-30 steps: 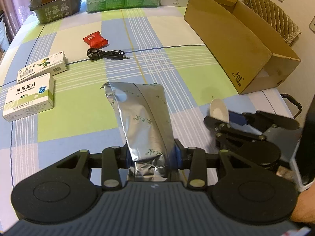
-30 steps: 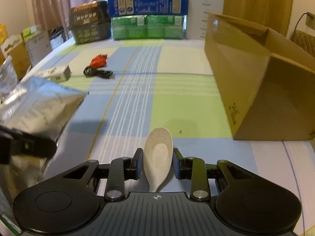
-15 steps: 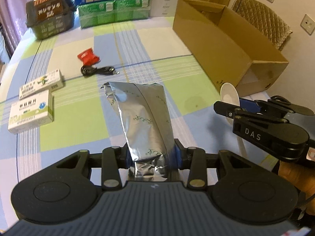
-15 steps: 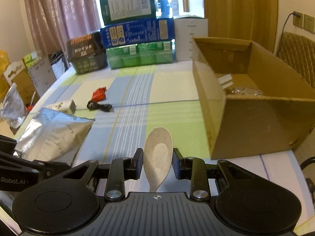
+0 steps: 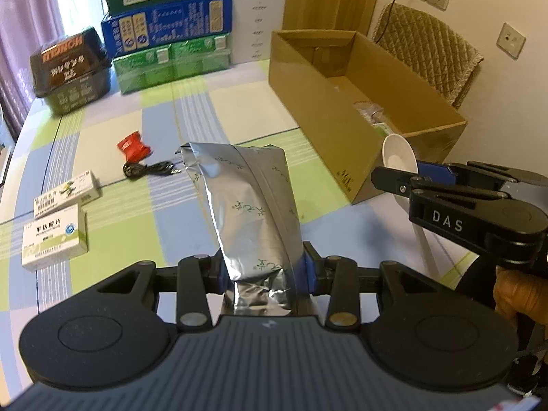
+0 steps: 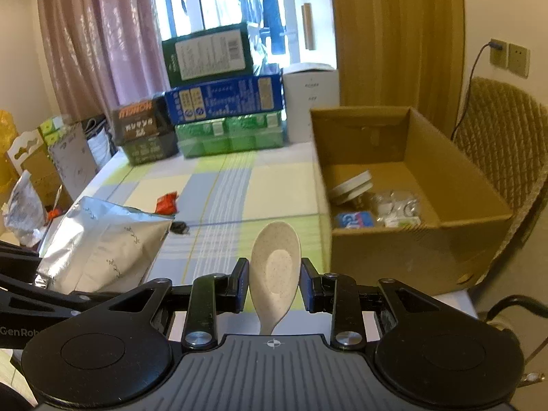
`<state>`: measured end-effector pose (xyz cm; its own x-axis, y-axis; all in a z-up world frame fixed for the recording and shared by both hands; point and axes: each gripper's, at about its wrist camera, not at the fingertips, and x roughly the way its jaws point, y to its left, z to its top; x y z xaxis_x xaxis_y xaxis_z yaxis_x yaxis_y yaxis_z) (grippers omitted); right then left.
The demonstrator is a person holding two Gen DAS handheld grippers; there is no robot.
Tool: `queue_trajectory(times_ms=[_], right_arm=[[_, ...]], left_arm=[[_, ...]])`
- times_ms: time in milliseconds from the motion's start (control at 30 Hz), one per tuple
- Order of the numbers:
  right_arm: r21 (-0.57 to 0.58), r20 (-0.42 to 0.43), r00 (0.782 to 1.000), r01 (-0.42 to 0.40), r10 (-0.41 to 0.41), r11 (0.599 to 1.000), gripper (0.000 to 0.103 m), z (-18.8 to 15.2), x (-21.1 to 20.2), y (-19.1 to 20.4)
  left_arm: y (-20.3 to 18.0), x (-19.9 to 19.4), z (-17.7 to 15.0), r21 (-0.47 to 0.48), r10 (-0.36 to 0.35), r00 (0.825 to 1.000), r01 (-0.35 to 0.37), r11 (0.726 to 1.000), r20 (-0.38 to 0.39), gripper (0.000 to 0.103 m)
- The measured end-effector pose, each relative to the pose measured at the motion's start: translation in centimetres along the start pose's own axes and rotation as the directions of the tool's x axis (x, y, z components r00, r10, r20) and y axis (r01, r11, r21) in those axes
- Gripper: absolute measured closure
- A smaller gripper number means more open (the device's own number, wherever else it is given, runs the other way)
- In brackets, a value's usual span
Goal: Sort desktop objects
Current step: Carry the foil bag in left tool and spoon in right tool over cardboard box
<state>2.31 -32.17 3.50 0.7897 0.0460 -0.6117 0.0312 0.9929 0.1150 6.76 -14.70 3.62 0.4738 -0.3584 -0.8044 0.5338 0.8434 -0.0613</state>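
Note:
My left gripper [image 5: 262, 270] is shut on a silver foil bag [image 5: 248, 202], held up above the checked tablecloth. My right gripper [image 6: 274, 287] is shut on a pale speckled spoon [image 6: 275, 267], bowl pointing up. In the left wrist view the right gripper [image 5: 411, 171] and the spoon [image 5: 399, 154] hang just in front of the near corner of the open cardboard box [image 5: 328, 120]. The box [image 6: 407, 239] holds several small items. In the right wrist view the foil bag [image 6: 102, 243] shows at the left.
On the table lie a red sachet [image 5: 134, 144], a black cable [image 5: 147, 168] and two medicine boxes [image 5: 54, 236]. Stacked cartons [image 5: 167, 34] line the far edge. A wicker chair [image 6: 503, 144] stands right of the box. A person's hand [image 5: 517, 298] holds the right gripper.
Both grippers have risen with their loads and the views have tilted up. The right gripper has moved toward the box, whose inside now shows.

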Motion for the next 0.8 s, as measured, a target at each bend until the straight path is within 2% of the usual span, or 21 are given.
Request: queue_trajectory(times_ms=[467, 800], right_arm=[[-0.002, 0.04, 0.998, 0.047, -0.047, 0.999, 0.075, 2.8, -1.9, -4.0], [0.005, 0.057, 0.994, 0.094, -0.094, 0.996, 0.075, 4.3, -2.8, -7.9]], left_arm=[[-3.9, -0.6, 3.4, 0.054, -0.038, 0.999, 0.036, 0.998, 0.033, 0.068], [-7.6, 0.3, 6.2, 0.097, -0.098, 0.995, 0.093, 0.991, 0.038, 0.068]])
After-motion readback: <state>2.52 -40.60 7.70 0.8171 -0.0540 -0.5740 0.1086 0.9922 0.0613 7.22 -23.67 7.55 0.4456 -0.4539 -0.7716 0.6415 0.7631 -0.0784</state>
